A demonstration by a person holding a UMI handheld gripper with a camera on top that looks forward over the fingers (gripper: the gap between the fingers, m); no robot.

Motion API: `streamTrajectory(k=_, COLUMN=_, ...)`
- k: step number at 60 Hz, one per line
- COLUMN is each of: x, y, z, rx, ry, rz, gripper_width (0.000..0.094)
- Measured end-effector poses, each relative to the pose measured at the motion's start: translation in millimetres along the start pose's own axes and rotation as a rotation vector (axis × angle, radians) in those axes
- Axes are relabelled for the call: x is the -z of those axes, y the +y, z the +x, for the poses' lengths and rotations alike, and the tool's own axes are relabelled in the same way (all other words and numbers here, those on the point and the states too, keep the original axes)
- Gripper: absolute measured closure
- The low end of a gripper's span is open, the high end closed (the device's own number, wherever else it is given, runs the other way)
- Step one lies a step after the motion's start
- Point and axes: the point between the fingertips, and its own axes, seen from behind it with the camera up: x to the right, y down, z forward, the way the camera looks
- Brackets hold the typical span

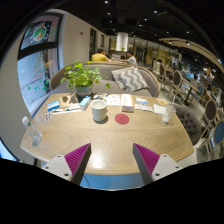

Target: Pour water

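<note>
My gripper [112, 160] hangs above the near edge of a light wooden table [100, 135], its two fingers [78, 158] with magenta pads spread wide and nothing between them. Well beyond the fingers, near the middle of the table, stands a pale cup or pot [99, 110]. To its right lies a round red coaster [122, 118]. Further right stands a small clear glass [166, 114]. At the left end stands a stemmed glass [29, 127].
A potted green plant [80, 77] stands at the table's far left side, with books and papers [130, 100] along the far edge. A sofa with a patterned cushion [130, 78] lies behind. Chairs [190, 120] stand at the right.
</note>
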Motion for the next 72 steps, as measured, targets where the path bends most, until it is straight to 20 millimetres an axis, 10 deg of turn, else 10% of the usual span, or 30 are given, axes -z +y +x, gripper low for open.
streamTrajectory(k=15, x=5.5, y=32.0, z=-77.4, rx=-0.007, ry=0.0, rz=-0.007, gripper_width=0.0082)
streamTrajectory(k=31, x=8.3, y=77.1, z=-245.5, rx=0.006, ry=-0.153, rz=-0.015, gripper_width=0.008)
streamTrajectory(k=44, x=-19.7, y=54.9, z=-372.3, rx=0.032, ry=-0.274, rz=0.083, gripper_width=0.0074)
streamTrajectory(k=63, x=-120.2, y=14.3, z=-436.6, rx=0.037, ry=-0.268, rz=0.2, gripper_width=0.0101)
streamTrajectory(k=72, x=-151.4, y=20.3, z=-445.8, rx=0.023, ry=-0.261, rz=0.2, gripper_width=0.0323)
